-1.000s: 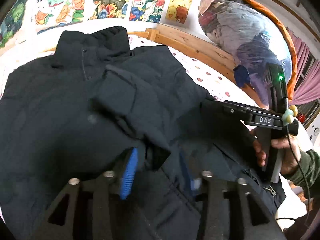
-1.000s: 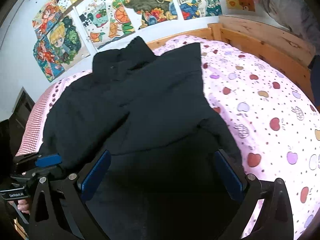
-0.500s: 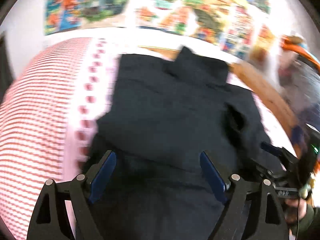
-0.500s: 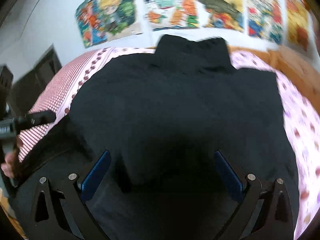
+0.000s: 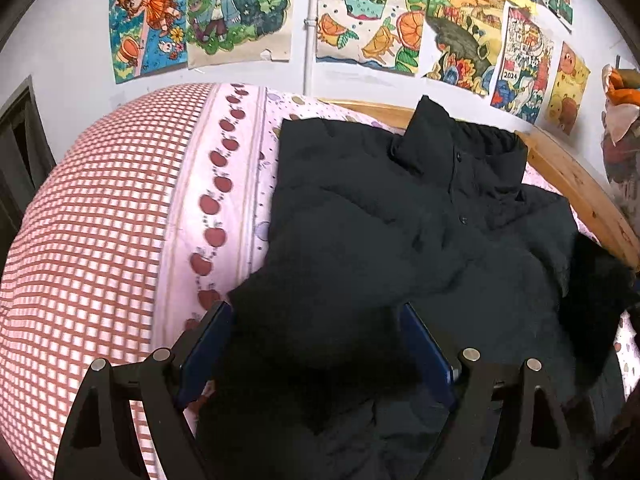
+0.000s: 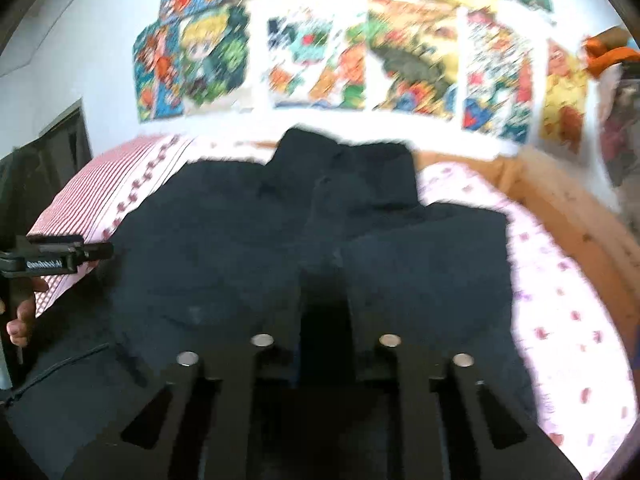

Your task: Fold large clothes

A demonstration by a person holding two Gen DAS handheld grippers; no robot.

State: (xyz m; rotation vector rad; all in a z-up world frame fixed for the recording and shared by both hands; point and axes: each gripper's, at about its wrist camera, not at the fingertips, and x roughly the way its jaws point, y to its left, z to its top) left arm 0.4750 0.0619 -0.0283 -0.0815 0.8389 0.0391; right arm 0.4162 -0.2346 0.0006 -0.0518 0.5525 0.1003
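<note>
A large black padded jacket (image 5: 400,240) lies on the bed, collar toward the wall. It also shows, blurred, in the right wrist view (image 6: 280,248). My left gripper (image 5: 318,344) is open, its blue pads either side of the jacket's lower left part, close above the fabric. My right gripper (image 6: 324,320) has its fingers close together over the jacket's lower middle; dark fabric seems to sit between them, but blur hides the grip. The left gripper body (image 6: 52,260) shows at the far left of the right wrist view.
The bed has a pink apple-print sheet (image 5: 224,216) and a red checked cover (image 5: 88,240) on the left. A wooden bed frame (image 5: 576,184) runs along the right. Cartoon posters (image 5: 360,12) hang on the wall. A bag of clothes (image 5: 624,128) hangs at the right.
My left gripper has let go of the fabric, opened and swung left over the jacket's left side. My right gripper has closed from wide open and moved toward the jacket's middle.
</note>
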